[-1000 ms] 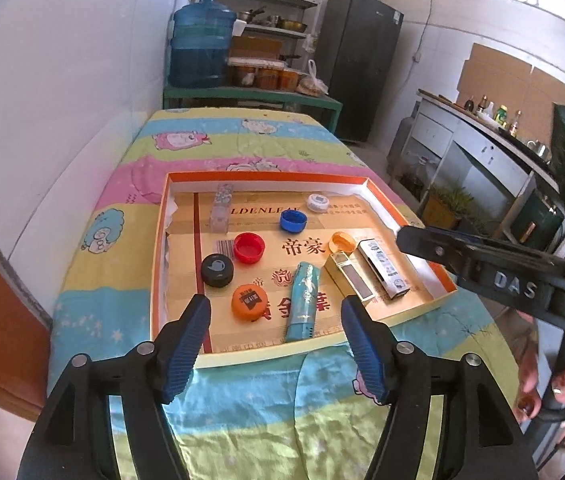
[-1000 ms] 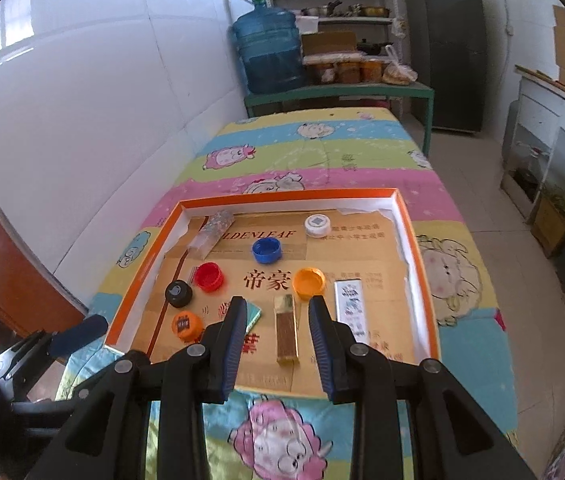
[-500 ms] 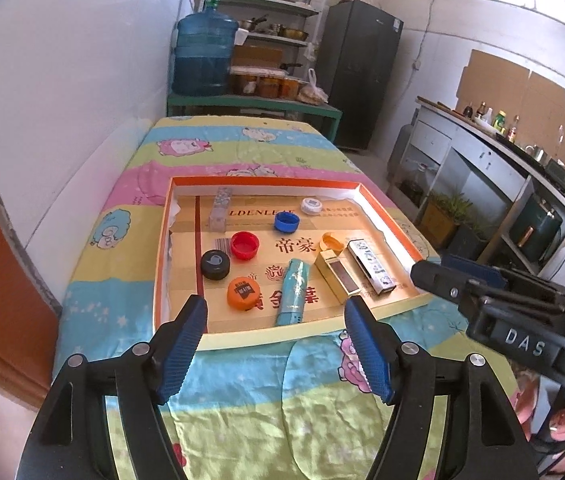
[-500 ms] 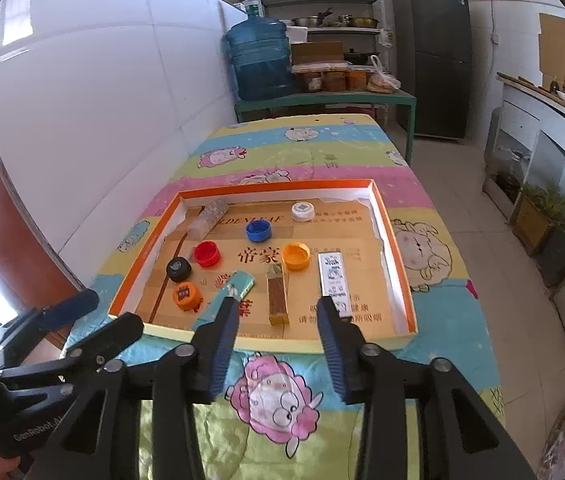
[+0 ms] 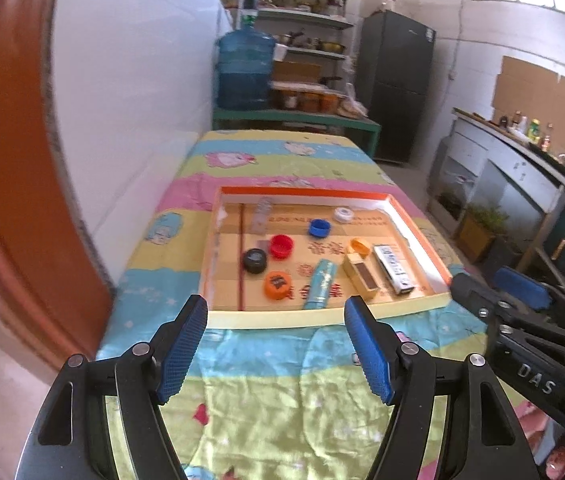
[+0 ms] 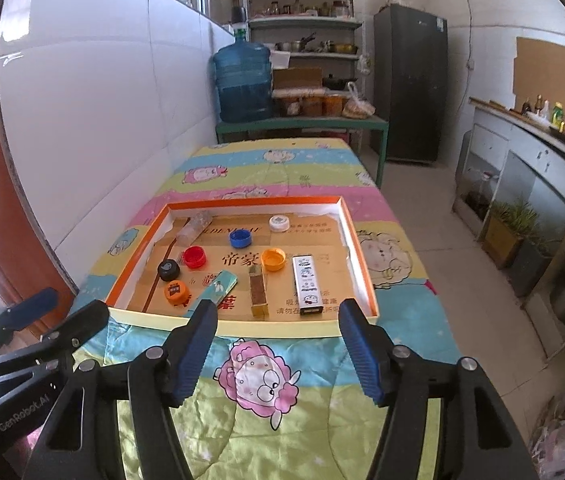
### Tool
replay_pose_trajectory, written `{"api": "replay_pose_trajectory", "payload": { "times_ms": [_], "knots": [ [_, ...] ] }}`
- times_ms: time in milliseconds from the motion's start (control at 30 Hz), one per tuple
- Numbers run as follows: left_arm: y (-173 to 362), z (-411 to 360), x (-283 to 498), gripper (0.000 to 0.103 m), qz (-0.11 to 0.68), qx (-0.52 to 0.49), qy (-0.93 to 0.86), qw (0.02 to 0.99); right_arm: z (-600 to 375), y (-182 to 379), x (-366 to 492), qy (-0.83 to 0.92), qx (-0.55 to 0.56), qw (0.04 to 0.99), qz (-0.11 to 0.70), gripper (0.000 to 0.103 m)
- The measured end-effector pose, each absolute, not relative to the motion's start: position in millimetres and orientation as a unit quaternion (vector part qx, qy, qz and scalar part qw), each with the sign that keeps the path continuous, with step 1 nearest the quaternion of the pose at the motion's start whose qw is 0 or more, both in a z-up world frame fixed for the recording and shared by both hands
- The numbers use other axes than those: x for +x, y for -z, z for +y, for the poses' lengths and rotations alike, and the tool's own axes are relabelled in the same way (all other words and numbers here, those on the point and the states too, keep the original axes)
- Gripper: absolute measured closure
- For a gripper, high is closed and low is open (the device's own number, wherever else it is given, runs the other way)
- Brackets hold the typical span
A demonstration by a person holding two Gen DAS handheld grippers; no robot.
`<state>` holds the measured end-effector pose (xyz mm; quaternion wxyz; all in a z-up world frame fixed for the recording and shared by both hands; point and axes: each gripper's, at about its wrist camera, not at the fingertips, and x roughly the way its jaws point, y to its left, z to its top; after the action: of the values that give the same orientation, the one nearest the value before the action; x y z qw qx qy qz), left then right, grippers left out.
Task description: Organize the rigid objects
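An orange-rimmed shallow box lies on the table. In it are several bottle caps: red, black, blue, white, two orange ones. It also holds a teal tube, a gold box, a white box and a clear wrapper. My left gripper and my right gripper are both open and empty, held back over the quilt in front of the box.
A colourful cartoon quilt covers the table. A white wall runs along the left. A blue water jug and shelves stand beyond the far end. A black fridge and a counter are at right.
Both grippers have pulled back from the box toward me. The right gripper has opened wider. The objects in the box have not moved.
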<state>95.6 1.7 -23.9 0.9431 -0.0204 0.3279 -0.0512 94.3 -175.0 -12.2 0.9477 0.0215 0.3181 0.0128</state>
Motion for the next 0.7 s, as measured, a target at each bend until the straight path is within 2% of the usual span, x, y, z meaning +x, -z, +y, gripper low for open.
{"api": "replay_pose_trajectory", "payload": {
  "times_ms": [467,700],
  "knots": [
    [-6.0,-3.8,49.3,0.030,0.281,-0.005,0.007,0.960,-168.5,-13.7,46.1,0.020,0.012,0.963,0.268,0.040],
    [-7.6,-3.0,44.7,0.030,0.284,-0.012,0.008,0.959,-160.4,-13.3,38.6,0.015,0.001,0.963,0.268,0.040]
  ]
}}
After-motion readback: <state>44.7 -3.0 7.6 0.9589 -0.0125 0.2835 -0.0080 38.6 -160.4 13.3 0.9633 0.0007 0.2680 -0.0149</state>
